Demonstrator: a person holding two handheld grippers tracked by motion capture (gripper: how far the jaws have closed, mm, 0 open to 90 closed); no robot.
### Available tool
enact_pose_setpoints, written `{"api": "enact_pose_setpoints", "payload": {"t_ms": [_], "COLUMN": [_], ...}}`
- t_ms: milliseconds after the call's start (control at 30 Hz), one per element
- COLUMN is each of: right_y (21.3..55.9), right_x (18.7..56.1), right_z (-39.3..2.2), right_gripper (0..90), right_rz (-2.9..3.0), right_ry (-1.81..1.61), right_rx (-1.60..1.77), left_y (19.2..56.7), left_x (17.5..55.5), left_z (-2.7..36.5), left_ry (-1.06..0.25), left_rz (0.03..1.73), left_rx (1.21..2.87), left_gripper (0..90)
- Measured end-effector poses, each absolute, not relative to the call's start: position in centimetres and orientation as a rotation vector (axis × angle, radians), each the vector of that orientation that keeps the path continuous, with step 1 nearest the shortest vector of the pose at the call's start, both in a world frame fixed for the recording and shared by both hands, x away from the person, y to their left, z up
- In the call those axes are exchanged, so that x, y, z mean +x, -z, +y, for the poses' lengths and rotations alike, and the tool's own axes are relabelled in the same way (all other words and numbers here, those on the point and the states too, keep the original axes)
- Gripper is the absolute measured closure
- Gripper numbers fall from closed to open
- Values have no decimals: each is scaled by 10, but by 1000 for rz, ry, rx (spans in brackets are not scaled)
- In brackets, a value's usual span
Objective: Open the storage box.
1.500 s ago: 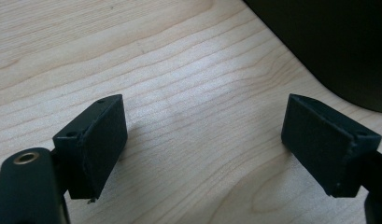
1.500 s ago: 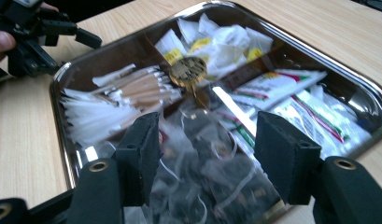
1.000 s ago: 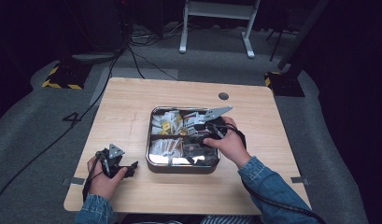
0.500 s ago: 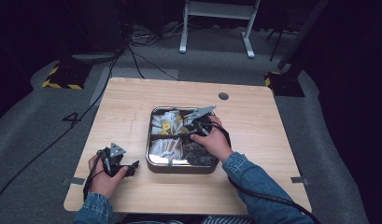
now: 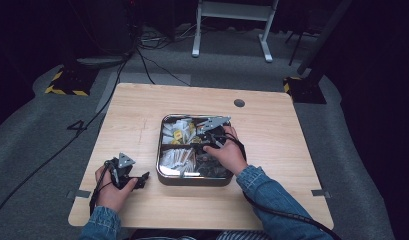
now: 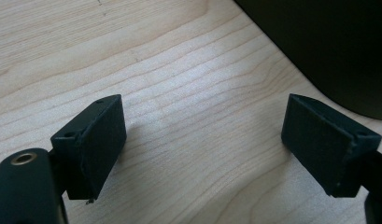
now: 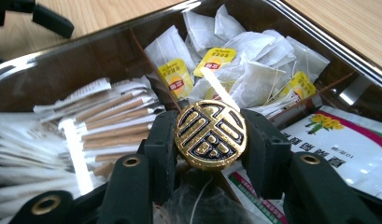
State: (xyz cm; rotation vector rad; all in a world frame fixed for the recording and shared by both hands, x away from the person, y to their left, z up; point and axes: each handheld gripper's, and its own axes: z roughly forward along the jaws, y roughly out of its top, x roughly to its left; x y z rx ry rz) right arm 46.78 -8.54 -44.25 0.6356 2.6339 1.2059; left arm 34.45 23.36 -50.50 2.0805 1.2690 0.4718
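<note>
- My left gripper (image 5: 137,181) rests on the wooden table (image 5: 137,115) near its near-left corner, well apart from the tray. In the left gripper view its jaws stand spread wide, with bare wood grain between them and nothing held.
- My left hand (image 5: 112,187) wraps the gripper body; the grey three-cornered plate sits on top of it.
- The metal tray (image 5: 163,172) lies at the middle of the table. It is divided into compartments.
- Left compartments, per the right gripper view: long paper sticks (image 7: 109,121) in white and brown wrappers, lying side by side.
- Far compartment: tea bags (image 7: 254,70) with yellow tags, piled loosely.
- Right side, near: flat white sachets (image 7: 347,144) printed with yellow flowers.
- My right gripper (image 5: 199,145) reaches into the tray from the right, over its middle. Its jaws have just been closing, and they now pinch a round gold disc (image 7: 210,134) with a dark raised pattern.
- The disc stands upright between the two pads, one pad against each side edge, above the tray contents.
- My right hand (image 5: 227,155) covers the tray's near-right compartment.
</note>
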Motion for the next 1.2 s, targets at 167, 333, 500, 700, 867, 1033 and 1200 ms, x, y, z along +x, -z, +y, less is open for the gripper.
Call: {"api": "enact_pose_setpoints", "payload": {"t_ms": [167,333,500,700,867,1033,1200], "right_y": [442,438,428,408,393,384,378], "right_x": [469,468,470,471,470,469,468], "right_z": [-87,-86,-91,-104,-118,-133,-149], "right_gripper": [585,586,586,585,586,585,585], "right_rz": [2635,2616,2596,2552,2526,2502,2478], "right_ry": [-1240,-1233,-1259,-1296,-1326,-1342,-1356], "right_rx": [668,647,652,650,656,672,692], "left_y": [505,505,505,505,505,505,505], "left_x": [345,345,345,344,345,346,348], "left_z": [234,234,234,234,234,233,233], "left_ry": [-471,-471,-471,-472,-469,-473,-467], "left_rz": [1269,1269,1269,1269,1269,1259,1254], "left_rx": [2079,2080,2079,2080,2080,2086,2087], "left_gripper": [143,143,143,144,144,142,142]}}
